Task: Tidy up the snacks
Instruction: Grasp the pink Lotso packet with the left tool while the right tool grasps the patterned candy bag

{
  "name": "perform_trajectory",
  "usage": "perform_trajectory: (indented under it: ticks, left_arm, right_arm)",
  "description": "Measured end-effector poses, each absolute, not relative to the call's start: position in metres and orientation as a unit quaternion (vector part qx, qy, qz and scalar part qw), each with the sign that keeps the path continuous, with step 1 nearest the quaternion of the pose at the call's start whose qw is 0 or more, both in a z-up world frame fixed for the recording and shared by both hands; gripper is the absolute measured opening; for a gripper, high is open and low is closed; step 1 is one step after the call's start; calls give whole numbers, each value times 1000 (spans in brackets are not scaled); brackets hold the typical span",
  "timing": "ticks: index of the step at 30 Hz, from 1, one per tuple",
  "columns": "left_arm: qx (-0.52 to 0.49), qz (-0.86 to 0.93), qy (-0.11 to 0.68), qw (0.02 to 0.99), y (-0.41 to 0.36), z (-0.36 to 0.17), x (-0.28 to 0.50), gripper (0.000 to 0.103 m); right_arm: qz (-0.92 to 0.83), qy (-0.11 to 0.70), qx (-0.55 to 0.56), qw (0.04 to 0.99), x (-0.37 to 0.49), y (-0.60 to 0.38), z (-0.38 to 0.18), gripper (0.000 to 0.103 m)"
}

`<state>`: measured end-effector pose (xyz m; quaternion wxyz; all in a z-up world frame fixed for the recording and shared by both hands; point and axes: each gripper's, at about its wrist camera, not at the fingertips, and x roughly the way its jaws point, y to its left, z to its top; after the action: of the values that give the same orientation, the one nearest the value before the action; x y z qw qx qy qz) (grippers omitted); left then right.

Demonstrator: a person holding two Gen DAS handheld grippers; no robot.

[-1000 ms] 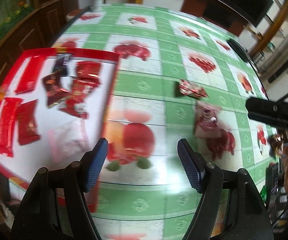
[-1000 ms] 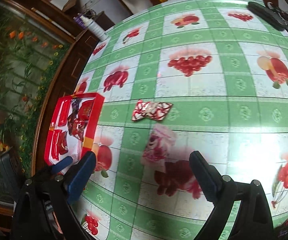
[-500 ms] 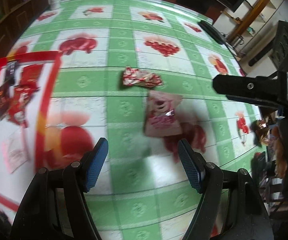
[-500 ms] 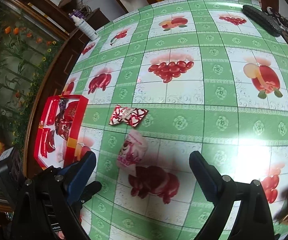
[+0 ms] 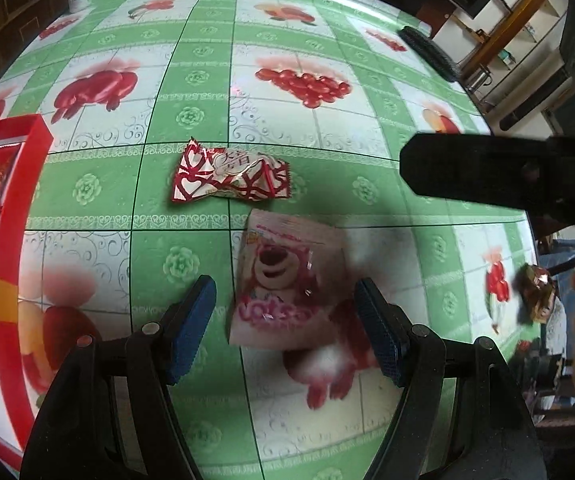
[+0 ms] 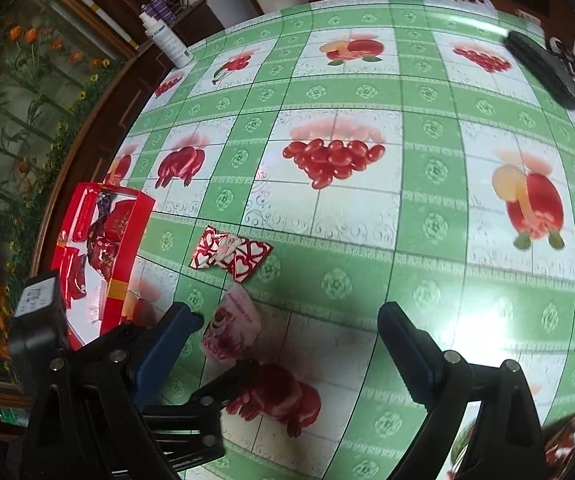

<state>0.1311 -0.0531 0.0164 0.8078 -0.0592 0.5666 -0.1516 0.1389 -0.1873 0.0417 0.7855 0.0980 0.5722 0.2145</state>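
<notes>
Pouch (image 5: 283, 284) flat between left tongs (image 5: 287, 320), untouched | both tongs released

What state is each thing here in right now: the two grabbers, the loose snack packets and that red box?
Left gripper: open, jaws either side of the pink bear packet, not pressing it.
Right gripper: open, empty.
Pink bear packet: flat on the tablecloth, sealed.
Red heart-pattern packet: flat on the tablecloth, untouched.
Red box: open-topped, holding several red packets.
</notes>
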Motion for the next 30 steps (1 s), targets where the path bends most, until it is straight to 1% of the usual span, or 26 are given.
perform_trajectory:
  ticks: [1, 2, 3, 5, 14, 19, 20, 21, 22, 23, 24, 25, 26, 30]
  left_arm:
    - [-59, -147, 563, 811, -51, 17, 131, 72]
    - [-59, -142, 565, 811, -49, 16, 131, 69]
    - [-59, -138, 563, 813, -46, 17, 129, 60]
    - [-56, -127, 562, 815, -36, 17, 124, 53]
    - [-82, -77, 569, 815, 35, 18, 100, 53]
    - [-95, -72, 571, 812, 50, 19, 92, 53]
    - [-96, -73, 573, 811, 51, 19, 91, 53]
    - [-95, -73, 574, 810, 51, 19, 91, 53]
    - [-96, -75, 574, 809, 51, 20, 90, 53]
    - [-99, -78, 574, 809, 52, 21, 89, 53]
    - [-104, -83, 573, 809, 51, 23, 88, 53]
    - [-107, -87, 572, 809, 51, 25, 87, 53]
    - [-110, -91, 570, 809, 48, 28, 86, 53]
    - [-137, -101, 568, 805, 38, 35, 88, 53]
  right_arm:
    - [218, 573, 93, 785, 142, -185, 41, 96]
    - [221, 573, 87, 785, 145, -182, 41, 96]
    - [227, 573, 81, 784, 148, -177, 40, 96]
    - [240, 573, 65, 781, 154, -167, 38, 96]
    - [284, 561, -53, 776, 170, -102, 17, 96]
    - [302, 551, -117, 769, 167, -75, 10, 95]
    - [303, 548, -130, 769, 166, -71, 9, 90]
    - [305, 547, -144, 766, 164, -67, 8, 81]
    - [303, 547, -160, 764, 163, -64, 5, 74]
    - [300, 549, -173, 761, 161, -62, 2, 62]
    - [296, 552, -183, 758, 160, -61, -1, 56]
    - [291, 547, -196, 760, 157, -62, -3, 53]
    - [289, 540, -200, 765, 155, -63, -2, 45]
    - [278, 539, -188, 773, 150, -76, -3, 39]
